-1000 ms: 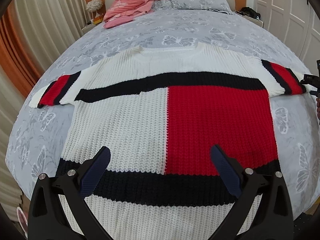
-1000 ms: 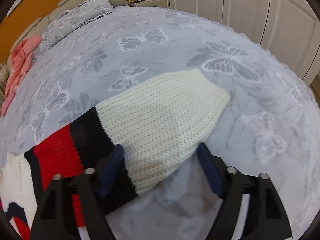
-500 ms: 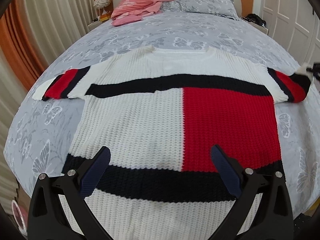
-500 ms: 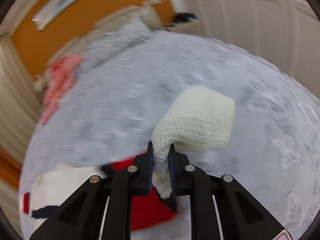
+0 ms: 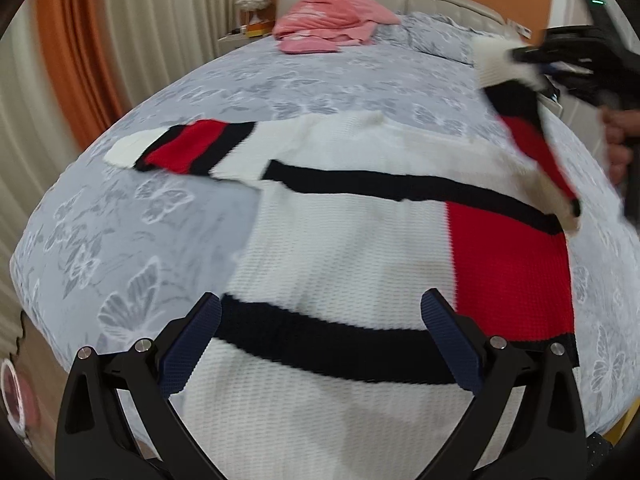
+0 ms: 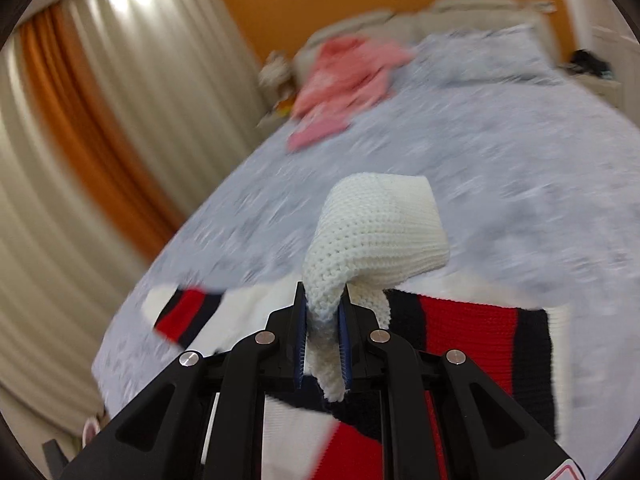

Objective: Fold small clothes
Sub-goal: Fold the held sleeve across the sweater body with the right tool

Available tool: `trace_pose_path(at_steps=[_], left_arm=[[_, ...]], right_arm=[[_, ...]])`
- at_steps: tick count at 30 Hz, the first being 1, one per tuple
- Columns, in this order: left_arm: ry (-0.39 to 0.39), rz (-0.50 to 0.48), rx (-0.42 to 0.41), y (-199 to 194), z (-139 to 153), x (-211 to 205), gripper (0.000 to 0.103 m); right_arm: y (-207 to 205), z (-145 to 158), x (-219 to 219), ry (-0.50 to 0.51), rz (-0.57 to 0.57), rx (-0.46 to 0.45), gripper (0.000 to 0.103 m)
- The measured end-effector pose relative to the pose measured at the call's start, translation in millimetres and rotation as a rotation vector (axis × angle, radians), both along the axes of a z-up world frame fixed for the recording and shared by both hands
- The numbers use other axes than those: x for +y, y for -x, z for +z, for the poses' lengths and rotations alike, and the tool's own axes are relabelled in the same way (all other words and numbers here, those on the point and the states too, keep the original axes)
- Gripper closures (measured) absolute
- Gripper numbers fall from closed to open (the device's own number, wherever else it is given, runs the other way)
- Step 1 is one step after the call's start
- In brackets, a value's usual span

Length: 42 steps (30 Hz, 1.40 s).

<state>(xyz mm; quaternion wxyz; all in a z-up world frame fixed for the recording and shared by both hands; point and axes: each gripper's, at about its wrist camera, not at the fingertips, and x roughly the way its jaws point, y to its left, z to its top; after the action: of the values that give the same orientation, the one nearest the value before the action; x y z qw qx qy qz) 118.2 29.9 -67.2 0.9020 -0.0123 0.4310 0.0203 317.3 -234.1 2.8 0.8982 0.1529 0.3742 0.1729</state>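
Observation:
A white, red and black knit sweater [image 5: 360, 248] lies flat, front up, on the bed. My left gripper [image 5: 320, 332] is open and empty, hovering over the sweater's hem. My right gripper [image 6: 323, 312] is shut on the white cuff [image 6: 380, 232] of the sweater's right sleeve and holds it lifted above the sweater's body. In the left wrist view the right gripper [image 5: 536, 60] shows at the upper right with the sleeve [image 5: 532, 148] hanging from it. The left sleeve [image 5: 188, 152] lies stretched out flat.
The bed has a grey butterfly-print cover [image 5: 160, 216]. A pink garment [image 5: 328, 24] lies near the headboard, beside grey pillows [image 5: 436, 36]. Curtains [image 5: 80, 60] hang at the left. The bed's near left edge [image 5: 44, 320] drops off.
My right gripper has closed on the right sleeve's cuff, lifted it off the bed and swung it inward over the sweater. My left gripper has shifted left, still open.

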Motion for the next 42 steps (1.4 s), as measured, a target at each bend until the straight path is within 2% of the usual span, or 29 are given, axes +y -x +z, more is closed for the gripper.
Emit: trace_pose_path(at_steps=[2, 4, 6, 8, 10, 11, 12, 13, 15, 17, 18, 19, 21, 22, 23, 24, 25, 26, 27, 28, 30, 32, 35, 36, 38, 39, 40, 41, 42], left_arm=[[0.011, 0.017, 0.001, 1.7, 0.0, 16.3, 0.005], [0.026, 0.022, 0.009, 1.8, 0.0, 28.5, 0.005], [0.040, 0.024, 0.009, -0.7, 0.9, 38.8, 0.005], [0.048, 0.021, 0.003, -7.1, 1.7, 46.9, 0.005], [0.078, 0.019, -0.001, -19.2, 1.6, 51.9, 0.005], [0.123, 0.011, 0.001, -30.3, 1.4, 52.9, 0.005], [0.180, 0.005, 0.008, -44.5, 0.9, 52.4, 0.005], [0.233, 0.003, 0.018, -59.7, 0.2, 49.5, 0.005], [0.332, -0.012, 0.027, -90.7, -2.1, 40.5, 0.005], [0.381, -0.020, 0.055, -129.2, -10.8, 19.8, 0.005], [0.378, -0.038, 0.068, -147.3, -16.6, 5.1, 0.005], [0.343, -0.058, 0.085, -169.6, -26.6, -14.7, 0.005], [0.238, -0.075, 0.119, -197.0, -41.9, -43.8, 0.007], [0.200, -0.098, 0.135, -212.1, -51.8, -58.8, 0.019], [0.187, -0.107, 0.148, -220.5, -57.3, -65.5, 0.049], [0.183, -0.106, 0.183, -230.0, -65.0, -70.3, 0.061], [0.182, -0.084, 0.206, -237.3, -71.1, -70.2, 0.079], [0.190, -0.045, 0.194, -241.2, -70.6, -64.2, 0.091], [0.210, -0.030, 0.178, -242.1, -67.3, -58.7, 0.092], [0.234, -0.010, 0.150, -242.0, -61.3, -50.7, 0.096], [0.242, 0.032, 0.090, -236.9, -48.7, -33.8, 0.096], [0.196, 0.058, 0.091, -233.0, -53.3, -24.7, 0.096], [0.142, 0.096, 0.180, -232.4, -84.1, -17.5, 0.095], [0.162, 0.115, 0.170, -227.2, -88.2, -12.0, 0.093], [0.198, 0.143, 0.151, -215.3, -82.8, -2.7, 0.090], [0.231, 0.157, 0.156, -210.8, -78.4, 1.2, 0.089], [0.261, 0.163, 0.154, -208.0, -74.3, 4.4, 0.082], [0.291, 0.161, 0.146, -205.1, -68.1, 7.2, 0.066], [0.309, 0.156, 0.137, -203.3, -63.0, 5.6, 0.055]], right_arm=[[-13.8, -31.1, 47.6, 0.061, 0.051, 0.041, 0.083], [-21.7, -71.2, 90.6, 0.159, 0.100, 0.111, 0.071], [-17.8, -94.0, 110.6, 0.229, 0.117, 0.141, 0.070], [-10.1, -101.8, 112.8, 0.249, 0.112, 0.141, 0.066], [6.7, -90.3, 94.7, 0.236, 0.084, 0.116, 0.055], [24.0, -79.8, 70.2, 0.226, 0.026, 0.086, 0.050], [33.3, -75.5, 58.5, 0.225, -0.009, 0.072, 0.039], [52.1, -70.1, 29.4, 0.233, -0.075, 0.052, 0.033], [76.9, -72.6, -9.3, 0.311, -0.163, 0.048, 0.031], [92.9, -85.6, -40.5, 0.397, -0.213, 0.088, 0.031], [96.8, -93.5, -53.1, 0.412, -0.225, 0.118, 0.031], [99.2, -105.3, -71.2, 0.416, -0.243, 0.167, 0.031], [99.4, -116.3, -85.7, 0.410, -0.252, 0.192, 0.032], [96.7, -120.6, -92.9, 0.408, -0.260, 0.197, 0.032], [91.8, -124.4, -97.1, 0.400, -0.262, 0.201, 0.032], [83.3, -130.9, -100.8, 0.370, -0.262, 0.216, 0.038], [77.5, -136.7, -105.3, 0.330, -0.254, 0.232, 0.058], [72.1, -139.9, -107.3, 0.296, -0.245, 0.249, 0.070], [68.0, -140.8, -111.5, 0.254, -0.247, 0.260, 0.083], [72.4, -137.3, -113.1, 0.224, -0.257, 0.245, 0.084], [82.9, -121.2, -122.3, 0.159, -0.278, 0.184, 0.085], [96.0, -118.1, -132.2, 0.136, -0.289, 0.167, 0.085], [95.1, -157.4, -130.9, 0.189, -0.234, 0.312, 0.084], [99.7, -153.3, -132.0, 0.183, -0.234, 0.280, 0.081], [103.3, -136.6, -135.8, 0.181, -0.237, 0.278, 0.075], [107.0, -118.7, -141.2, 0.149, -0.254, 0.229, 0.070], [105.9, -106.4, -143.6, 0.140, -0.258, 0.190, 0.062], [99.5, -97.7, -142.7, 0.160, -0.257, 0.168, 0.059], [88.2, -88.0, -140.1, 0.198, -0.250, 0.143, 0.057]])
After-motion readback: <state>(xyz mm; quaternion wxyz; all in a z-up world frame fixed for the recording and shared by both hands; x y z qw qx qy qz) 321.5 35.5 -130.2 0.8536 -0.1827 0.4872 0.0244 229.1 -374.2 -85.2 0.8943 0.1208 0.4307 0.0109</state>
